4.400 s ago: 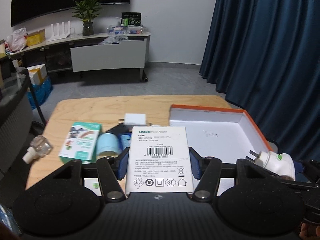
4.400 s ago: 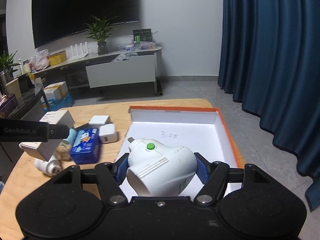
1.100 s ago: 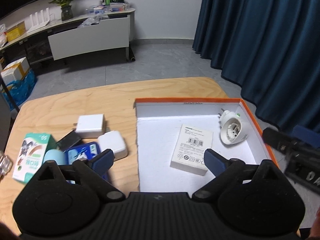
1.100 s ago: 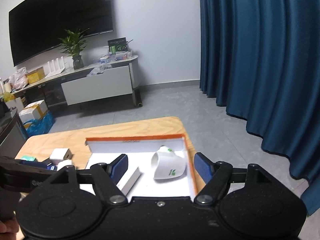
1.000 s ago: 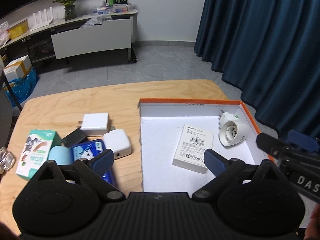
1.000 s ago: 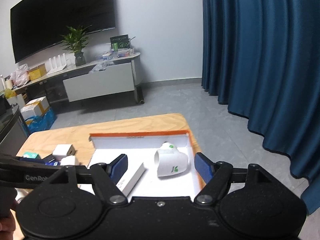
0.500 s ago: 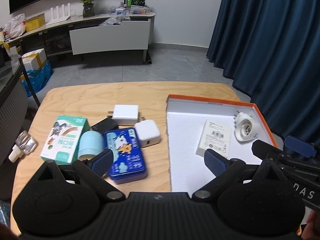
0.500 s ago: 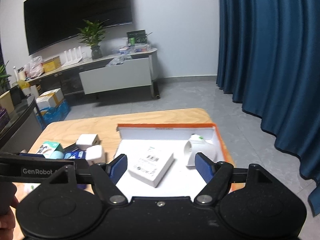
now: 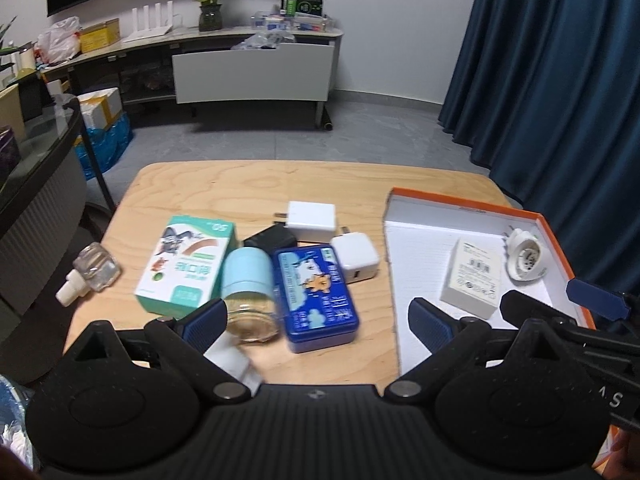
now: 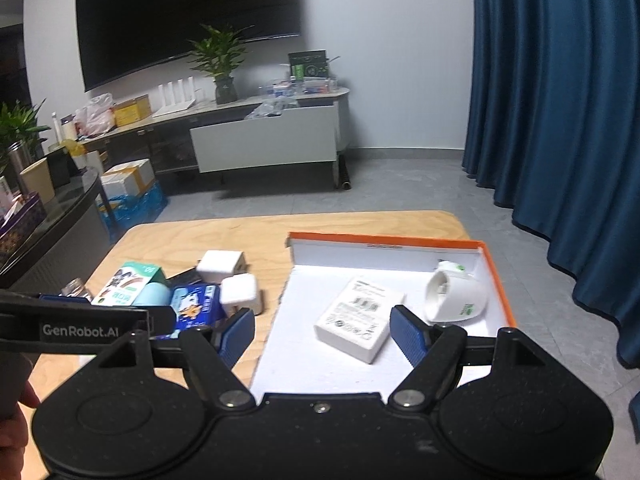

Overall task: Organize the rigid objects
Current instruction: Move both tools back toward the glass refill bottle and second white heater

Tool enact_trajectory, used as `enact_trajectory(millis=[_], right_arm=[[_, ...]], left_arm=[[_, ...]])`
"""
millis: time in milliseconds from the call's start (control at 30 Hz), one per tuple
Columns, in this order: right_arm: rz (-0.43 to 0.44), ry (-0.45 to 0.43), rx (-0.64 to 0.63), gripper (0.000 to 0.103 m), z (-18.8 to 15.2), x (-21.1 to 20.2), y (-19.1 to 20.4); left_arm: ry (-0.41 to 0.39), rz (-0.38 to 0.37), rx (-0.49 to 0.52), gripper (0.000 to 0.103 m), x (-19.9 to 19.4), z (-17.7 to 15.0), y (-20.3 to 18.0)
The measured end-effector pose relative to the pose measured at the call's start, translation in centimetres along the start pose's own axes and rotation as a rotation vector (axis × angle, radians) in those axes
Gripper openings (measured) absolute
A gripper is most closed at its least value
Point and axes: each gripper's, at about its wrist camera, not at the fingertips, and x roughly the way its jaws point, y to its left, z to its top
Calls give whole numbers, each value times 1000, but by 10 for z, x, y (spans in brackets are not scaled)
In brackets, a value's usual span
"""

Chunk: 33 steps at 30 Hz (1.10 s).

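Observation:
An orange-rimmed white box (image 9: 464,203) sits on the right of the wooden table (image 9: 248,184). Inside lie a white power adapter box (image 9: 472,278) and a white plug adapter (image 9: 525,260); both show in the right wrist view, the box (image 10: 360,318) and the plug (image 10: 456,296). My left gripper (image 9: 318,320) is open and empty above a blue tin (image 9: 316,296) and a jar with a light blue lid (image 9: 248,288). My right gripper (image 10: 322,334) is open and empty, held over the box's near left part.
Left of the box lie a green and white carton (image 9: 184,264), two white chargers (image 9: 312,216) (image 9: 355,258), a black adapter (image 9: 270,238) and a small clear bottle (image 9: 90,276). Blue curtains (image 9: 560,80) hang at the right. A TV cabinet (image 9: 252,68) stands behind.
Both grippers let go of the adapter box and the plug, which now lie in the box. Both then drew back and swung left, bringing the loose items under the left gripper.

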Motion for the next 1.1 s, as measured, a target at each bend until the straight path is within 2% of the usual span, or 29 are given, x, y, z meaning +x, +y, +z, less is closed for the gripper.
enact_trajectory(millis=[600, 1100], right_arm=[[79, 35, -50, 88, -5, 9, 44], [114, 66, -88, 88, -14, 17, 78]], left_arm=[[-3, 47, -54, 99, -10, -9, 47], [9, 81, -38, 99, -12, -19, 75]])
